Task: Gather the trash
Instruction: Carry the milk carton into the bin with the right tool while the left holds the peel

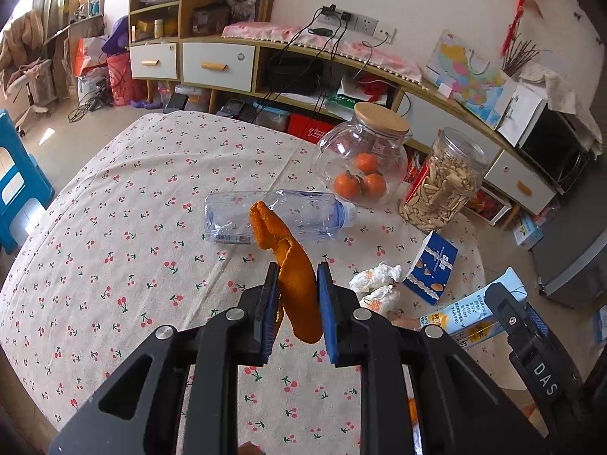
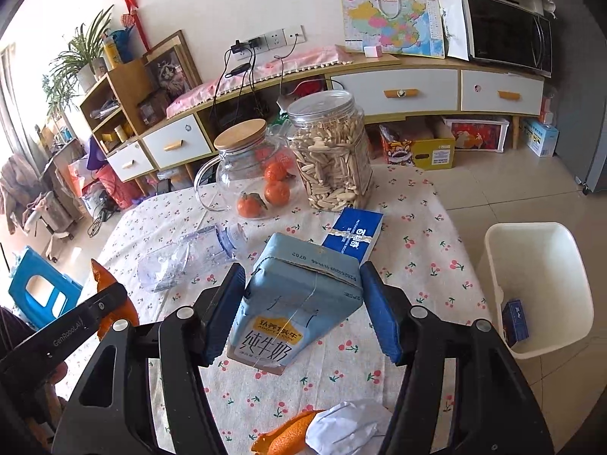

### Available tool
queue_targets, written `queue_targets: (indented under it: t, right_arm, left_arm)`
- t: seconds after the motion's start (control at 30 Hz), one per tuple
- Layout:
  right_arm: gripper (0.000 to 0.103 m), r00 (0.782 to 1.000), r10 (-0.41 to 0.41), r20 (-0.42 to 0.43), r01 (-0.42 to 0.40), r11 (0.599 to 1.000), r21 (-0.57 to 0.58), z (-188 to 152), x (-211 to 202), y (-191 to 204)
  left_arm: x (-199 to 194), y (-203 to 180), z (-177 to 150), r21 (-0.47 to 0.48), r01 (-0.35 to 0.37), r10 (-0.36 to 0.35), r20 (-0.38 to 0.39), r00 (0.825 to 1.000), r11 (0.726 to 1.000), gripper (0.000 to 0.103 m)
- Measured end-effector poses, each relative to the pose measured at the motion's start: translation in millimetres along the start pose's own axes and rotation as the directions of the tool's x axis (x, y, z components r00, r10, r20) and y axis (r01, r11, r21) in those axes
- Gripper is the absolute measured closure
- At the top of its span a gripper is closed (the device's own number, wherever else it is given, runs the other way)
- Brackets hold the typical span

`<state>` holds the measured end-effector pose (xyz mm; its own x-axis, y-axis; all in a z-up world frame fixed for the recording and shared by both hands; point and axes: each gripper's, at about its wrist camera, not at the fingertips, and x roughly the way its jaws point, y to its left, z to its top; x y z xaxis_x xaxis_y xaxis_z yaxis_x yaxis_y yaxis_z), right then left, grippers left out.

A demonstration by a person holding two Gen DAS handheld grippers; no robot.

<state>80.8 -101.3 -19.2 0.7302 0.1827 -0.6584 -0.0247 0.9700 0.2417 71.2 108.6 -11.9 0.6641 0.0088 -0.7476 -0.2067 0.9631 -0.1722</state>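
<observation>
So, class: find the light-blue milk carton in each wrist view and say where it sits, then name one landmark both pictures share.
Left wrist view: the milk carton is at the lower right, lying slantwise in the right gripper.
Right wrist view: the milk carton fills the centre, gripped between the blue pads, above the tablecloth.
Shared landmark: the seed jar.

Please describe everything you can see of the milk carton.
The milk carton is a pale blue paper box with dark printed characters, a yellow label band and a date stamp on its folded end. It looks a little dented. The right hand-held gripper grips it between blue pads, tilted, lifted above the cherry-print tablecloth.
</observation>
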Motion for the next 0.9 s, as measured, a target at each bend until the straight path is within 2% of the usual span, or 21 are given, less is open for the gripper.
queue_targets:
  t: [0.2,0.6,0.73,0.9]
  right_arm:
    - [0.044,0.998,-0.046,0.037,0.045,0.999,0.004,3.5,-13.8,-21.0]
    - [0.044,0.980,-0.172,0.103,0.168,0.985,0.051,10.8,-40.3,-83.4]
    - [0.044,0.957,-0.255,0.139,0.247,0.966,0.074,16.2,-50.1,-112.9]
    - [0.044,0.907,-0.381,0.178,0.368,0.924,0.103,22.5,-60.5,-157.1]
  left_arm:
    - [-7.5,-23.4,-4.4,0.053,0.003,-0.005,0.038,0.999,0.999,0.083]
    - [-8.0,-72.2,-17.8,0.127,0.040,-0.046,0.044,0.998,0.991,0.083]
    - [-6.6,-91.3,-23.8,0.163,0.054,-0.061,0.041,0.997,0.985,0.083]
    - [-6.1,-117.8,-33.0,0.220,0.074,-0.084,0.037,0.996,0.973,0.083]
